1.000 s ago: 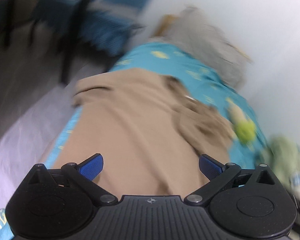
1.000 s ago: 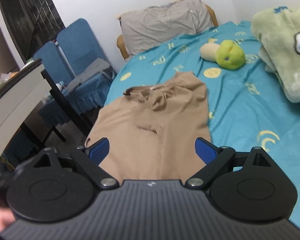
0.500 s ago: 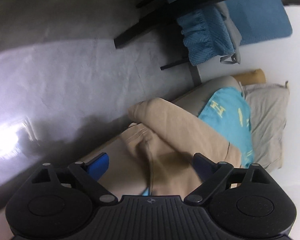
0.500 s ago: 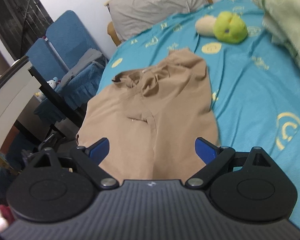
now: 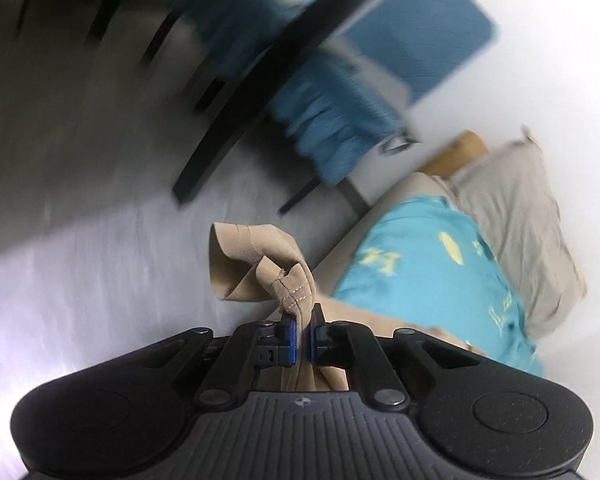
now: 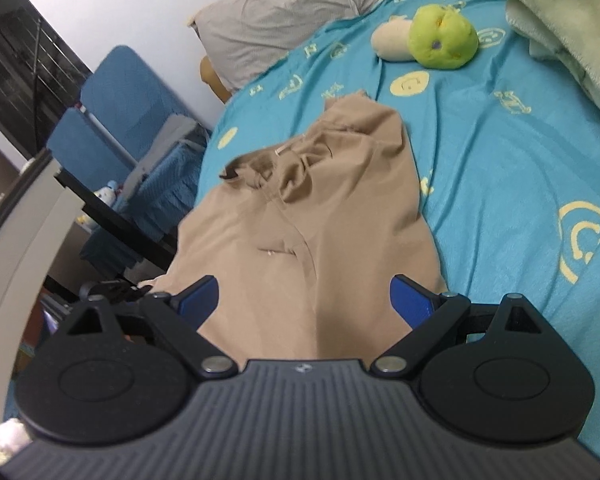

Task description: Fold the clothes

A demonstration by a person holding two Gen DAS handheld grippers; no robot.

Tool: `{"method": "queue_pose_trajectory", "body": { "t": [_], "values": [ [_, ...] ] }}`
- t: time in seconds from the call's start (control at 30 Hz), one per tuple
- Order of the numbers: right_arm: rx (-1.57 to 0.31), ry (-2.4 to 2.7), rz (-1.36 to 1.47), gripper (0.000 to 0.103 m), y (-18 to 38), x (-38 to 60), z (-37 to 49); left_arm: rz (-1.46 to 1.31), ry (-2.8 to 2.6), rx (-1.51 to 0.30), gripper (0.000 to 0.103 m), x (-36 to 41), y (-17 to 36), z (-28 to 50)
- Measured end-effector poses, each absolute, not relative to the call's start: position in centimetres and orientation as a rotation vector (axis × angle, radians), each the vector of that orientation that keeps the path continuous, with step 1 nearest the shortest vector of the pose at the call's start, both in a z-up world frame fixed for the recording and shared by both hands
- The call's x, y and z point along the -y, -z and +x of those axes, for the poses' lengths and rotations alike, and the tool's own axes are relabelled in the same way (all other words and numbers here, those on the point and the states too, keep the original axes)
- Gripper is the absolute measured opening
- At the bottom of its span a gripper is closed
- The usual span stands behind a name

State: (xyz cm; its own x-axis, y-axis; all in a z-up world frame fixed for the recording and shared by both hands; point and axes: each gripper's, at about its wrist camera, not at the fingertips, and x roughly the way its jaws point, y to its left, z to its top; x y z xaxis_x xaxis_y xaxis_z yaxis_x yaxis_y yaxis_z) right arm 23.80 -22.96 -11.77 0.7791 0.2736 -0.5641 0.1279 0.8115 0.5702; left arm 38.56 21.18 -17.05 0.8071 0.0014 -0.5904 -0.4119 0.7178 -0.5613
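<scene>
The soft, limp tan cotton garment point(image 6: 316, 216) lay spread on the turquoise-sheeted bed point(image 6: 500, 168); the left gripper point(image 5: 299, 340) pinched its stitched hem, a good hold, while the right gripper point(image 6: 304, 300) gaped empty

Left black two-finger claw point(image 5: 300, 338) with blue pads clamped tight on tan fabric hem point(image 5: 296, 292); right black claw point(image 6: 304, 298) spread wide, holding nothing.

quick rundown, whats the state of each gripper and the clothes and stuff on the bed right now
left gripper: shut on a hem of the tan garment
right gripper: open, above the garment
tan garment: spread on the bed, rumpled, unfolded
green plush toy: lying on the sheet
pillow: at the head of the bed
</scene>
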Motion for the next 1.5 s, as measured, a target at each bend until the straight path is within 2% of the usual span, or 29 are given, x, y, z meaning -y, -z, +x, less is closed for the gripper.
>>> {"method": "queue_pose_trajectory", "body": {
  "t": [0.23, 0.33, 0.6, 0.7, 0.8, 0.87, 0.93, 1.07, 1.37, 1.5],
  "values": [
    [-0.624, -0.035, 0.613, 0.094, 9.5, 24.9, 22.2, -0.323, -0.062, -0.474, 0.006, -8.3, 5.9, 37.9],
    [-0.602, 0.006, 0.608, 0.094, 8.7, 26.3, 21.5, -0.176, 0.043, -0.464, 0.006, -0.7, 4.2, 37.7],
    [-0.559, 0.101, 0.621, 0.094, 8.3, 30.0, 20.9, -0.007, 0.172, -0.626, 0.007, 12.0, 11.5, 39.4],
    [-0.558, 0.106, 0.632, 0.094, 8.7, 30.7, 21.1, 0.030, 0.208, -0.696, 0.018, 15.4, 14.7, 39.9],
    [-0.558, 0.105, 0.632, 0.094, 9.0, 31.0, 21.2, 0.014, 0.225, -0.733, 0.038, 13.4, 14.5, 38.1],
    [-0.554, 0.097, 0.631, 0.094, 8.9, 31.0, 21.3, 0.004, 0.235, -0.754, 0.060, 11.9, 14.1, 36.8],
    [-0.543, 0.082, 0.620, 0.094, 8.7, 30.7, 21.2, -0.005, 0.245, -0.776, 0.070, 10.4, 13.7, 35.4],
    [-0.544, 0.045, 0.604, 0.094, 8.1, 29.9, 19.9, -0.013, 0.268, -0.836, 0.072, 7.1, 12.2, 30.6],
    [-0.548, -0.036, 0.566, 0.094, 6.8, 28.3, 17.0, 0.040, 0.256, -1.155, 0.072, -0.6, 9.8, 14.5],
    [-0.597, -0.032, 0.541, 0.094, 6.4, 27.6, 14.9, 0.093, 0.256, -1.268, 0.064, -1.0, 10.8, 11.4]
  ]
}}
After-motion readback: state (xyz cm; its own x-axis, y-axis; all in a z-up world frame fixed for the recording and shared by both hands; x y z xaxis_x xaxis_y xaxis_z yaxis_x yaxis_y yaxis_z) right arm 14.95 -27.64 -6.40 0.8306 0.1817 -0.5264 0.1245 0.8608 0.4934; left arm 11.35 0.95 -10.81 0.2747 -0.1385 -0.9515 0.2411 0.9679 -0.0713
